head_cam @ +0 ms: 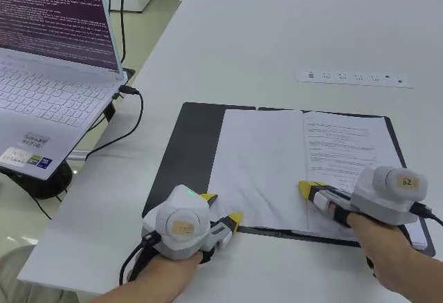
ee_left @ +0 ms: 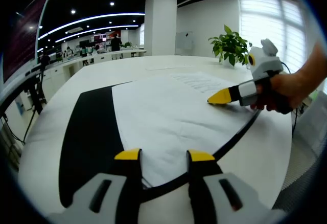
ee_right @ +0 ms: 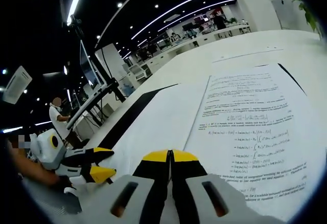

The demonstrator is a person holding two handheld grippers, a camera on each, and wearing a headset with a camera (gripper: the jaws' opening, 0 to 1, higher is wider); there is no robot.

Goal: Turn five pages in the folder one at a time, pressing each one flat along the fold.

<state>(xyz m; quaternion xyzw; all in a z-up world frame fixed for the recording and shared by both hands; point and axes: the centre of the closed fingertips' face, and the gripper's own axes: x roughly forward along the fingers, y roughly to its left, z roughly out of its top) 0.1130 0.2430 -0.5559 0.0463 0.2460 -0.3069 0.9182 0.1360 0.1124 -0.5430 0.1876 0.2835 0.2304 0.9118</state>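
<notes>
Black folder (head_cam: 187,151) lies open on the white surface (head_cam: 277,33), in the middle and toward the near edge. We see a blank page (head_cam: 256,164) on its left and a printed page (head_cam: 346,144) on its right. Right tongs (head_cam: 308,189) have jaws together, nothing between them, tips on the paper at the fold, near end. Left tongs (head_cam: 223,207) have jaws apart, holding nothing, tips at the folder's near edge just beside the blank page's near-left corner. We cannot tell whether they touch the cover. Laptop (head_cam: 48,75) sits far left, its cable (head_cam: 131,126) trailing toward the folder. Power strip (head_cam: 353,78) lies beyond the folder, far right.
</notes>
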